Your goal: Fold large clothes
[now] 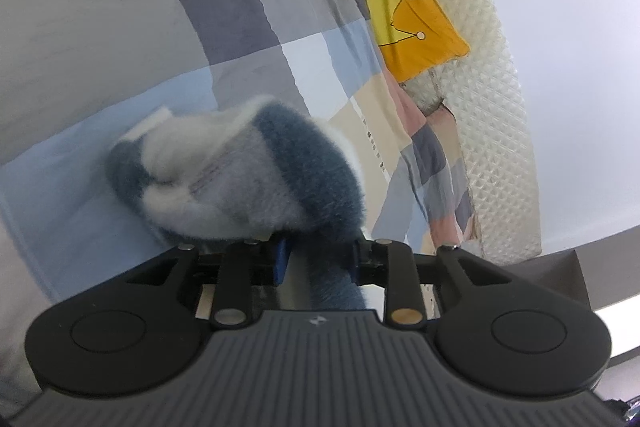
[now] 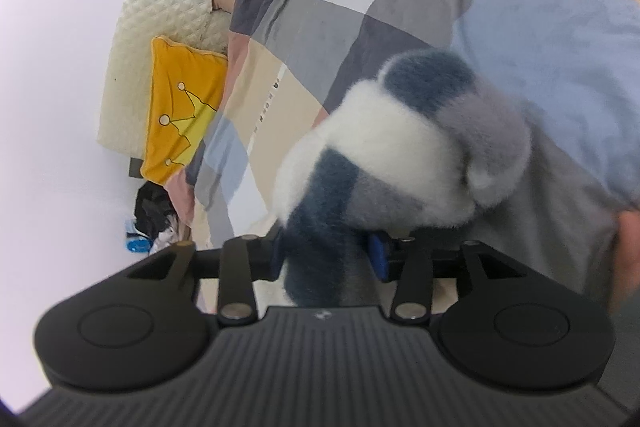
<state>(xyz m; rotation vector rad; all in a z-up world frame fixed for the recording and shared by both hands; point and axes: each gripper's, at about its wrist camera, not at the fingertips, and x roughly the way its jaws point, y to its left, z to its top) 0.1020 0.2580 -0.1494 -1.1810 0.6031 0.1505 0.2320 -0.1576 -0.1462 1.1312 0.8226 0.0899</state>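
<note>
On the checked quilt [image 1: 120, 27], fluffy garment [image 1: 248, 171] bunched, running from 5 toward 10 o'clock, left gripper [image 1: 318, 261] part open, fleece between its pads, right gripper [image 2: 328, 255] likewise around fleece [image 2: 400, 147].

Left wrist view: the fluffy garment [image 1: 248, 171] is motion-blurred and hides the fingertips of the left tongs [image 1: 320, 259]; whether the pads press it cannot be told. Right wrist view: the same garment [image 2: 400, 155] covers the right tongs [image 2: 328, 255] likewise. A dark heap [image 2: 154, 215] beside the bed is too small to identify. The yellow cushion [image 1: 408, 7] is partly tucked behind the checked duvet [image 1: 240, 7].
</note>
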